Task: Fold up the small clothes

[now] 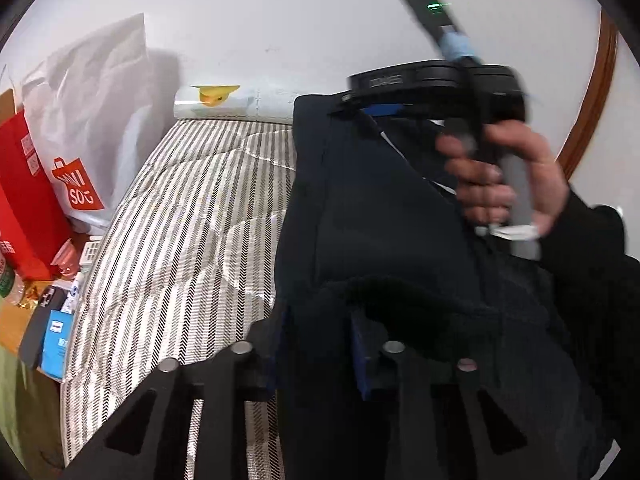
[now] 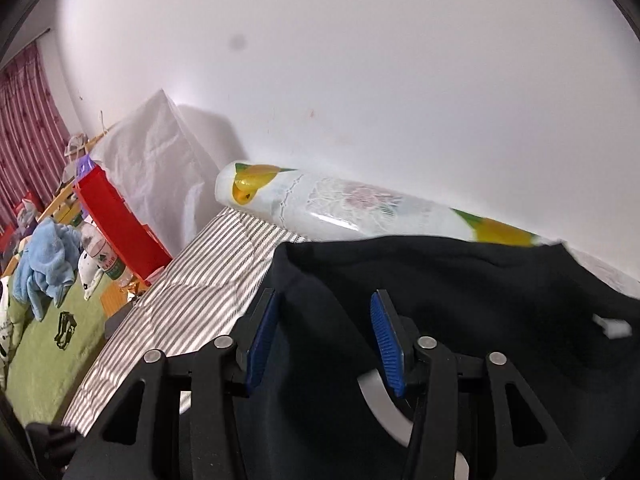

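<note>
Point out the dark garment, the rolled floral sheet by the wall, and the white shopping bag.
dark garment (image 1: 380, 200), left wrist view, on its flat front panel.
rolled floral sheet (image 2: 340, 208), right wrist view, on its pale middle.
white shopping bag (image 1: 92, 92), left wrist view, on its crinkled upper side.

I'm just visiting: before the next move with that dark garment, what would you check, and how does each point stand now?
1. Left hand-held gripper has the dark navy fabric garment between its blue pads: ok, cloth bunches there.
2. Right hand-held gripper clamped on the garment: cannot tell; cloth lies between its blue pads, a gap shows.
3. Garment lifted and spread between both: ok in the left wrist view.
4. Bare striped quilted mattress for laying down: ok.
5. White plastic shopping bag and red cardboard box off the mattress: ok.
</note>
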